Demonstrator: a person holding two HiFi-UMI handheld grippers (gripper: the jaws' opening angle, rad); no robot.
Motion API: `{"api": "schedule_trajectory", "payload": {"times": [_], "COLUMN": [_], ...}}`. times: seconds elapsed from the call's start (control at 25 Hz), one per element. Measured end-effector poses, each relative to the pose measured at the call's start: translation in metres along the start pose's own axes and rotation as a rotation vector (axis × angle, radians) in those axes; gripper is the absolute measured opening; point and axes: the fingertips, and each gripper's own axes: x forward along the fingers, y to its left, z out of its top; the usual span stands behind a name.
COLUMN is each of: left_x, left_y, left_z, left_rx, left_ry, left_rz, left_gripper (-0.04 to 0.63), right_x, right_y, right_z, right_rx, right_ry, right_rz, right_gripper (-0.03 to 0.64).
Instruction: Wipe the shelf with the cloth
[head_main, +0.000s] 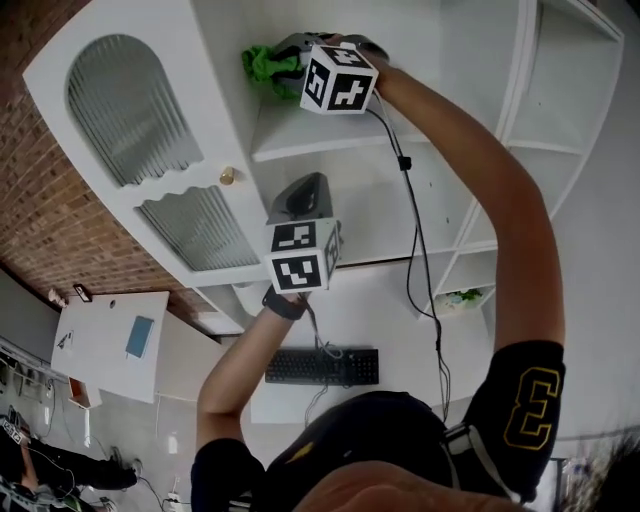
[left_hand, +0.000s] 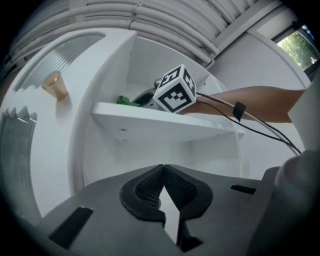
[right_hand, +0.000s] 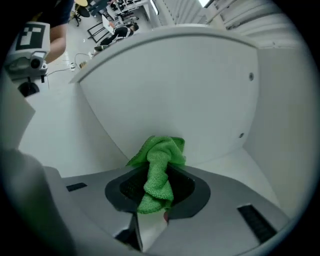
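The right arm (head_main: 480, 190) was extended forward, nearly straight; the right gripper (right_hand: 159, 195) at its end had both jaws clamped on a bunched green cloth (right_hand: 161, 157); the left arm (head_main: 238, 370) was raised, elbow bent; the left gripper (left_hand: 163, 186) was held nearer the body, jaws closed tip to tip, nothing between them.

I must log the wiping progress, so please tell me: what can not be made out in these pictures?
- Head view: the marker cube hides the jaws of the right gripper; only a corner of the cloth shows.
- Left gripper view: the shelf is seen from below; its front edge hides whether the cloth touches it.
- Head view: a green thing in a lower compartment is too small to name.
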Motion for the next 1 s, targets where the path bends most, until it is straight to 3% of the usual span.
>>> {"api": "schedule_trajectory", "payload": {"times": [0.16,0.24,0.32,0.48,0.64,1.0], "left_x": [0.012,0.018,0.029,0.050,0.054,0.040], "left_y": [-0.006,-0.014,-0.017,-0.009,0.003,0.030], "left_z": [-0.017,-0.022,-0.020,-0.010,-0.017,-0.031], "left_rx": [-0.053,-0.079,-0.051,0.027,0.053,0.032], "left_ry": [-0.005,-0.019,-0.037,-0.094,-0.120,-0.040], "left_rz": [-0.087,-0.151,-0.167,-0.141,-0.088,-0.039], "left_gripper": [0.009,0.011,0.011,0.011,0.010,0.011], "right_x": [0.048,0.061,0.068,0.083,0.087,0.088], "right_y": [0.031,0.041,0.040,0.043,0.053,0.043], "right_z": [-0.015,-0.024,-0.032,-0.042,-0.046,-0.032], "right_rx": [-0.056,-0.040,-0.028,-0.067,-0.080,-0.110], "right_ry": [0.044,0.041,0.041,0.103,0.143,0.218], "right_rz": [0.148,0.181,0.190,0.256,0.290,0.259], "right_gripper": [0.091,0.091,0.091,0.089,0.086,0.083]}}
